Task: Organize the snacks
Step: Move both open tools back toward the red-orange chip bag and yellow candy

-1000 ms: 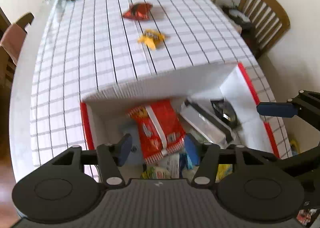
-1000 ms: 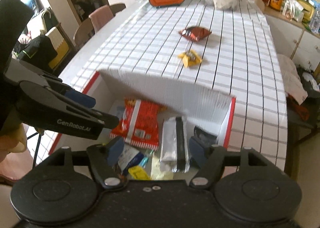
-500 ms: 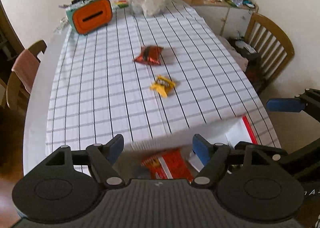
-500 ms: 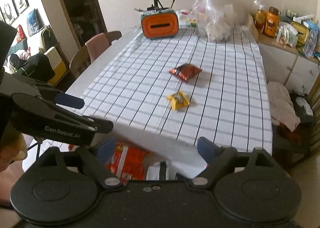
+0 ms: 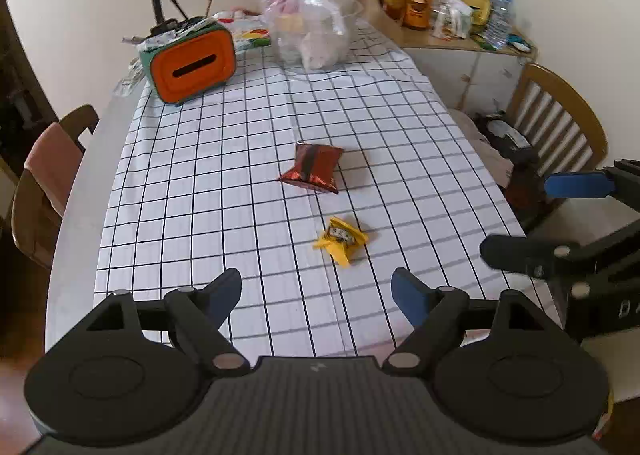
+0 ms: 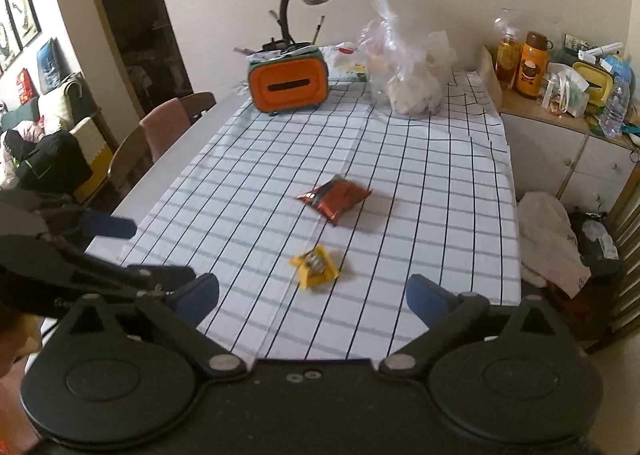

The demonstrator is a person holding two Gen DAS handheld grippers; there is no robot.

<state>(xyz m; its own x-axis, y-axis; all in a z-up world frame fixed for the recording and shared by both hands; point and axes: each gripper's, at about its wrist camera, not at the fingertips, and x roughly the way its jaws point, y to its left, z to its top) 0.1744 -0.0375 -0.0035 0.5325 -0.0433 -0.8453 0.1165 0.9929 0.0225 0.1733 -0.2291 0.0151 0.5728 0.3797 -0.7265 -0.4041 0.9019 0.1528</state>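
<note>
Both the left gripper (image 5: pixel 316 291) and the right gripper (image 6: pixel 312 295) are hovering over the near end of the worktop (image 5: pixel 200 175), their jaws standing wide apart after just opening, with nothing between them. A yellow snack packet (image 5: pixel 340 241) is lying on the checked cloth just ahead of both grippers. A red-brown snack bag (image 5: pixel 312 171) is resting further back, apart from it, near the middle.

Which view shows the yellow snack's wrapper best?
Left wrist: the yellow snack lies sharp, its crumpled wrapper clear. The right wrist view shows it whole too, but dimmer and slightly blurred.
</note>
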